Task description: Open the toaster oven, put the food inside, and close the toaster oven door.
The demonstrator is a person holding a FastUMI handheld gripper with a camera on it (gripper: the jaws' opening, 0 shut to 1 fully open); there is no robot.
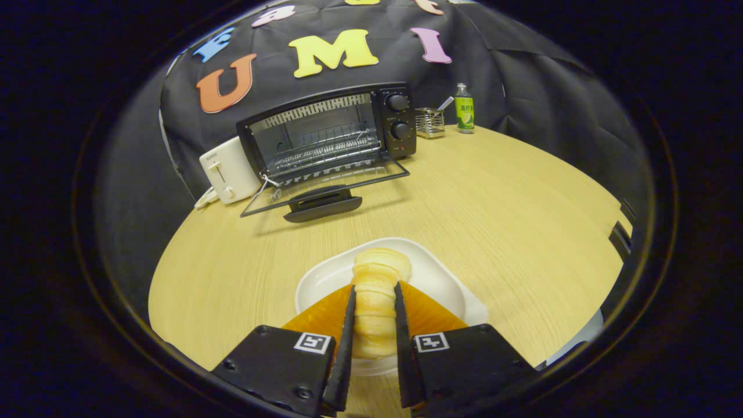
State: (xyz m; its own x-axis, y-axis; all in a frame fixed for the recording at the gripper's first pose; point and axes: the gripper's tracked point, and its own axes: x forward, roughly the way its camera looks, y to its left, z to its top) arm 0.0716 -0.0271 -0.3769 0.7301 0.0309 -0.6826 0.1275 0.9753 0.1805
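toaster oven door open | tool pinching bread over plate | left: load, close door

gripper: over white plate | fingers: parallel, narrowly spaced, both pressed against sides of bread roll | pose: pointing forward, tilted down toward plate

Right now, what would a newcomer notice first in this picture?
The gripper is shut on a pale bread roll over a white plate. Beyond them, on the wooden table, the black toaster oven stands with its door folded down open.
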